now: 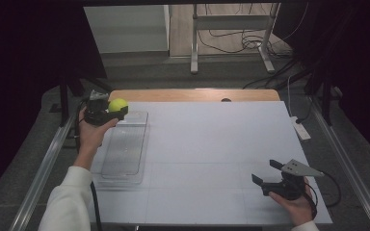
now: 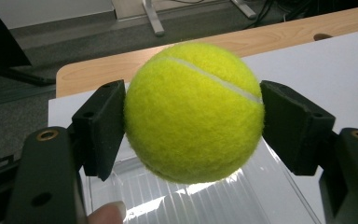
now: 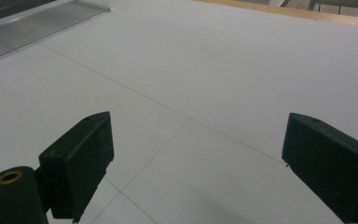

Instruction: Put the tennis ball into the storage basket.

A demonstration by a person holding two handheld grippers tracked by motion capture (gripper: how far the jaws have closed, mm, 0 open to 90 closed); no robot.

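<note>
From the high view, your left gripper [image 1: 113,111] is pinching a yellow tennis ball [image 1: 118,104] between its two black jaws, and you are holding it up at the far left of the white table [image 1: 212,149], over the far end of a clear plastic tray [image 1: 125,149]; the tray is lying lengthwise along the table's left side, and your left hand [image 1: 91,134] is reaching up beside it from a white sleeve [image 1: 70,202]; your right gripper [image 1: 269,172] is sitting low at the near right corner of the table, well apart from the ball and the tray, with its jaws spread wide and nothing between them; its grey three-cornered plate [image 1: 301,168] is pointing to the right.

In the left gripper view, the tennis ball [image 2: 193,112] is sitting squarely between the jaws, each pad pressing against one side of it, its white seam running across the upper right; the ribbed floor of the clear plastic tray [image 2: 200,200] is showing beneath the ball, and a fingertip [image 2: 107,214] is peeking in at the bottom edge.

In the right gripper view, the right gripper [image 3: 196,163] is holding its jaws far apart over bare white table [image 3: 214,70]; a corner of the tray [image 3: 37,25] is lying at the upper left, well away.
</note>
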